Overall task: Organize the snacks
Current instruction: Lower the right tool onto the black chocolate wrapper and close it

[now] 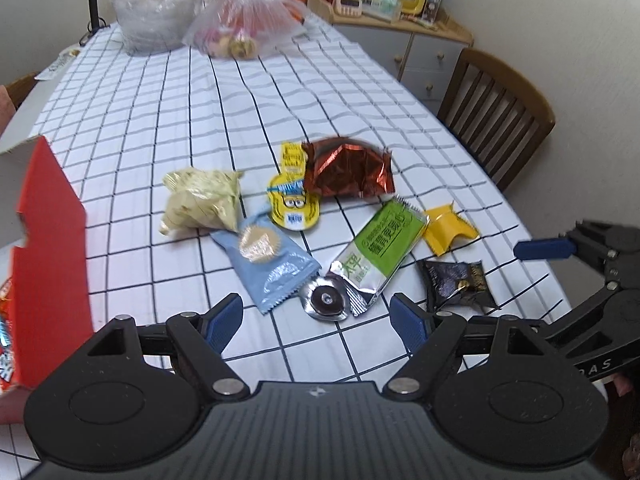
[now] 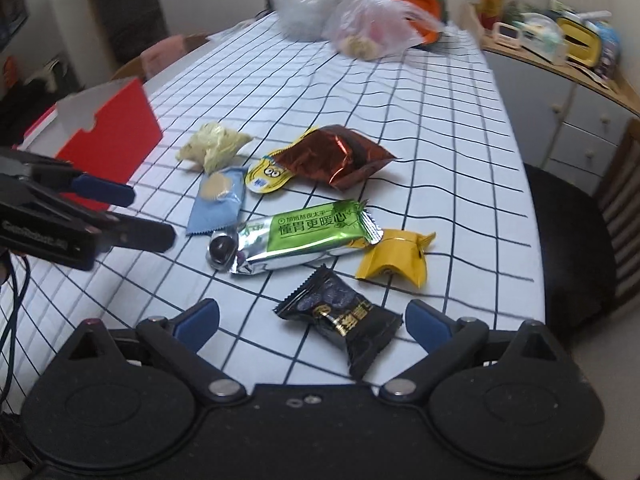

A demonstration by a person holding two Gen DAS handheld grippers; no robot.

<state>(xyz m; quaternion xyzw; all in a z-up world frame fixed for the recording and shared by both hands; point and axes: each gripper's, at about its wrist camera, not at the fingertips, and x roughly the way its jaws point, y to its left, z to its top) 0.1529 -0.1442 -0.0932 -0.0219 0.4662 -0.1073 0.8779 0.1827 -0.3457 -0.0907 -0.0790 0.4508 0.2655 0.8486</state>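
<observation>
Fingers of the left gripper (image 1: 316, 322) stand wide apart above the table (image 1: 168, 120), clamping nothing; between their blue pads lie the silver round snack (image 1: 325, 300) and the near end of the light blue packet (image 1: 272, 268), neither touched as far as the view shows. The right gripper (image 2: 312, 322) is spread just as wide and empty, with the black candy wrapper (image 2: 340, 320) lying on the checked cloth in the gap between its fingers, apart from both pads. The rest of the snacks sit in a loose cluster mid-table: a green and silver bar (image 2: 304, 232), a yellow wrapper (image 2: 394, 258) just beside it, a red foil bag (image 2: 332, 156) overlapping a yellow cartoon pouch (image 2: 266, 174), and a pale crumpled packet (image 2: 214, 146). A red box (image 2: 108, 132) stands open at the table's left edge.
</observation>
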